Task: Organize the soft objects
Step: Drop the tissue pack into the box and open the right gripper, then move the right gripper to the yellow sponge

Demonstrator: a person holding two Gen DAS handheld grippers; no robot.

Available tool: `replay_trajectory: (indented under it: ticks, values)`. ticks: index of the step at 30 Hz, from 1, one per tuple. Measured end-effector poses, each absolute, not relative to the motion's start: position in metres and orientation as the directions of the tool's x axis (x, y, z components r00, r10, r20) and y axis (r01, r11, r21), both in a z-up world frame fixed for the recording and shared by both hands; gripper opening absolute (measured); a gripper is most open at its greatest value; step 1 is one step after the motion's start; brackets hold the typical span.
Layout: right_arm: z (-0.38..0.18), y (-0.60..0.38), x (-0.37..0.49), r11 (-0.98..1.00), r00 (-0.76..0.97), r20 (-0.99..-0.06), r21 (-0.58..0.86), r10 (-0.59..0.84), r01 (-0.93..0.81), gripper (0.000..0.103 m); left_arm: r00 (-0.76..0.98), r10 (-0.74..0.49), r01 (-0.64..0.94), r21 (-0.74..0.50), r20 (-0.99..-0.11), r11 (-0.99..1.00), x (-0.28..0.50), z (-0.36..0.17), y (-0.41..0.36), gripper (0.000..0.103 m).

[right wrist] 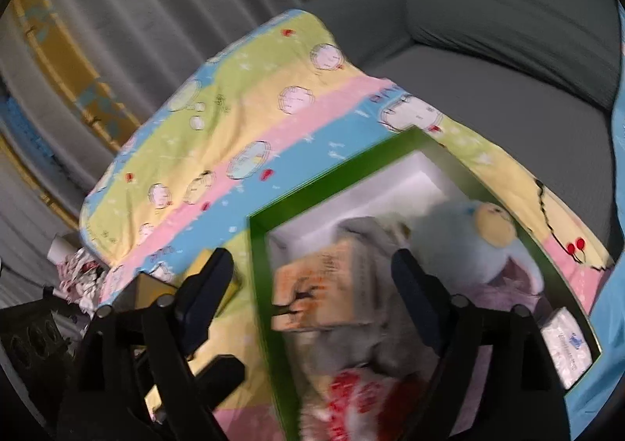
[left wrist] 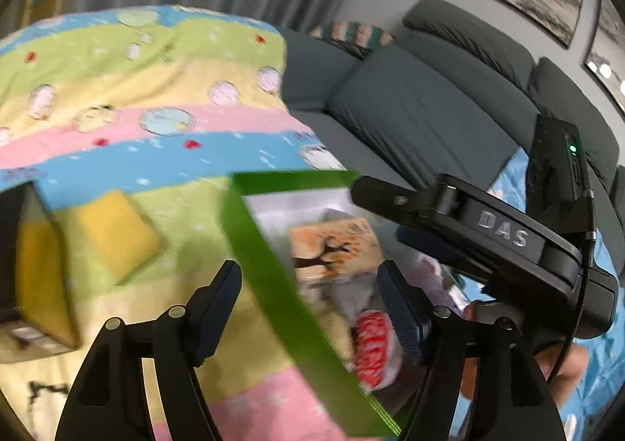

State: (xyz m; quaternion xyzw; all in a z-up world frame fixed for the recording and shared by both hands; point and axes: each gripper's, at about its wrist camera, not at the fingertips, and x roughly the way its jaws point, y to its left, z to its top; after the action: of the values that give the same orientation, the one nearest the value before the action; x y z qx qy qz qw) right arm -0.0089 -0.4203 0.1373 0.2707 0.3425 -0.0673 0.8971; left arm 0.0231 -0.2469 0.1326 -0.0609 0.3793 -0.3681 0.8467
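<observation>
Both hand-held grippers hover over a green-rimmed box (right wrist: 259,277) resting on a striped pastel quilt (right wrist: 250,120) beside a grey sofa (right wrist: 508,50). The left hand-held gripper (left wrist: 312,308) stands open, straddling the box's rim and gripping nothing. The right hand-held gripper (right wrist: 312,292) is spread wide and empty above an orange tree-print cushion (right wrist: 316,296), which lies inside the box with a pale blue plush toy (right wrist: 468,245) and what seems, through blur, a red-and-white cloth (right wrist: 351,398).

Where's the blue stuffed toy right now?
In the right wrist view the blue stuffed toy lies inside the green-rimmed box, toward its far right side, beside the orange tree-print cushion and above a white tissue pack.
</observation>
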Motion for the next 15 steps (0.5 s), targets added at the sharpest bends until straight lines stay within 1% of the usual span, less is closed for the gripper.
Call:
replay_trajectory:
  ticks: [2, 3, 6, 11, 15]
  values:
    - [0.142, -0.406, -0.005, 0.862, 0.763, -0.639, 0.440, 0.104, 0.252, 0.084, 0.474, -0.648, 0.550, -0.375, -0.596, 0.747, 0.022, 0.136, -0.227, 0.080]
    - [0.143, -0.398, -0.002, 0.870, 0.762, -0.636, 0.439, 0.123, 0.226, 0.084, 0.483, -0.642, 0.540, -0.374, -0.596, 0.754, 0.022, 0.137, -0.221, 0.081]
    - [0.142, -0.374, 0.011, 0.893, 0.743, -0.648, 0.418, 0.167, 0.164, 0.084, 0.516, -0.606, 0.500, -0.362, -0.605, 0.787, 0.019, 0.138, -0.193, 0.081]
    - [0.124, -0.327, 0.045, 0.926, 0.670, -0.712, 0.364, 0.210, 0.097, 0.084, 0.572, -0.525, 0.429, -0.316, -0.630, 0.846, 0.013, 0.134, -0.159, 0.081]
    - [0.101, -0.297, 0.076, 0.941, 0.599, -0.765, 0.335, 0.238, 0.054, 0.084, 0.581, -0.498, 0.392, -0.315, -0.644, 0.864, 0.013, 0.130, -0.140, 0.081]
